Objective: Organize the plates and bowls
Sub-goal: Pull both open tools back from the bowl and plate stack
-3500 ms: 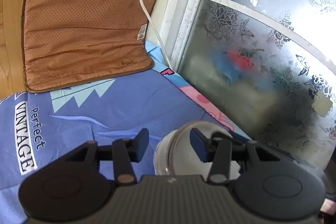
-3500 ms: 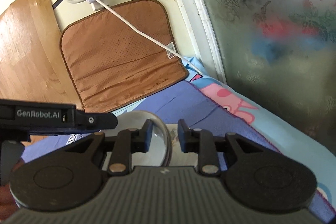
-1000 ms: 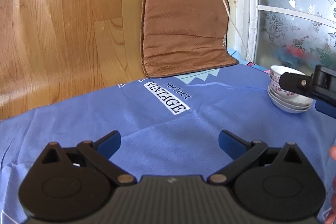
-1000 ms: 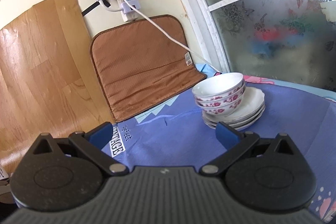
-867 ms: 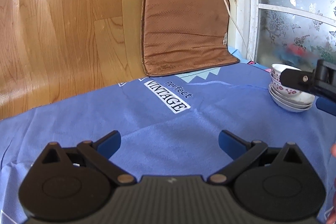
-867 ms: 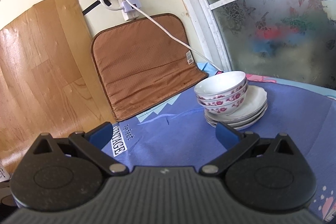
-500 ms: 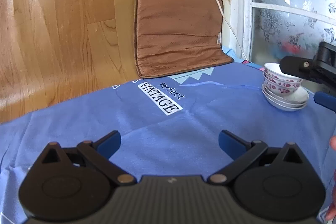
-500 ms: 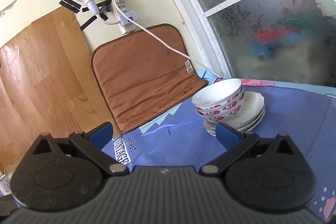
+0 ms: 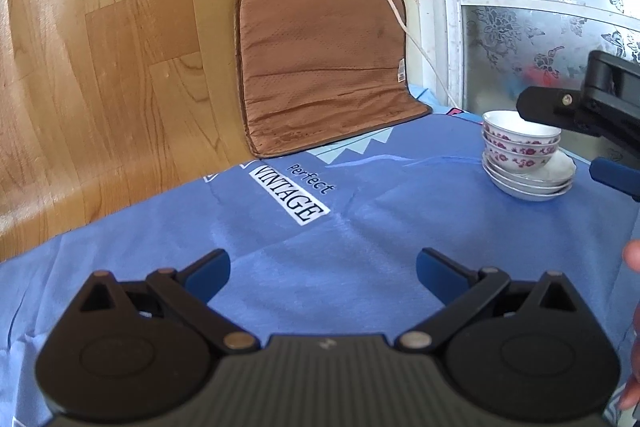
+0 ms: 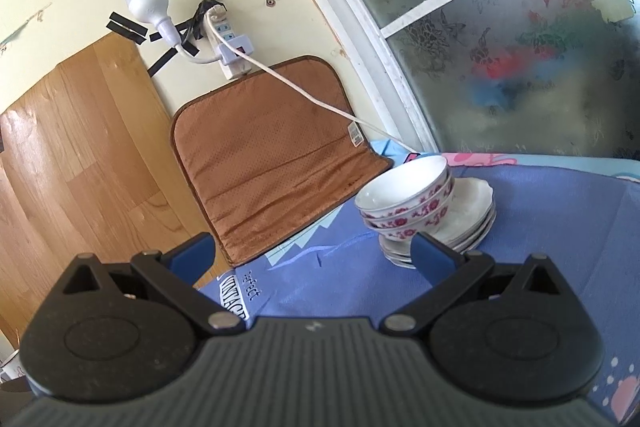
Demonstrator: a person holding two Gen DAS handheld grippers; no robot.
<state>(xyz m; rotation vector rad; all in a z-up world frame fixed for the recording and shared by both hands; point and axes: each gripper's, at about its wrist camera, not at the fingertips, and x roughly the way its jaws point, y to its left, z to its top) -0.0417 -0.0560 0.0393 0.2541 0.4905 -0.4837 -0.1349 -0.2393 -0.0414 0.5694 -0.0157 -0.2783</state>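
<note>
I read stacking as done — bowls (image 10: 406, 205) nested on plates (image 10: 474, 223); left gripper (image 9: 322, 267) and right gripper (image 10: 312, 253) both spread wide, empty — next, check for strays.

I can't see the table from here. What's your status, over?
Left gripper and right gripper: jaws open, holding nothing. Bowls nested on stacked plates, set on the blue cloth. Nothing in the way.

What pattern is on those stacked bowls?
The white stacked bowls carry a band of red-pink flowers, clearest in the right wrist view.
</note>
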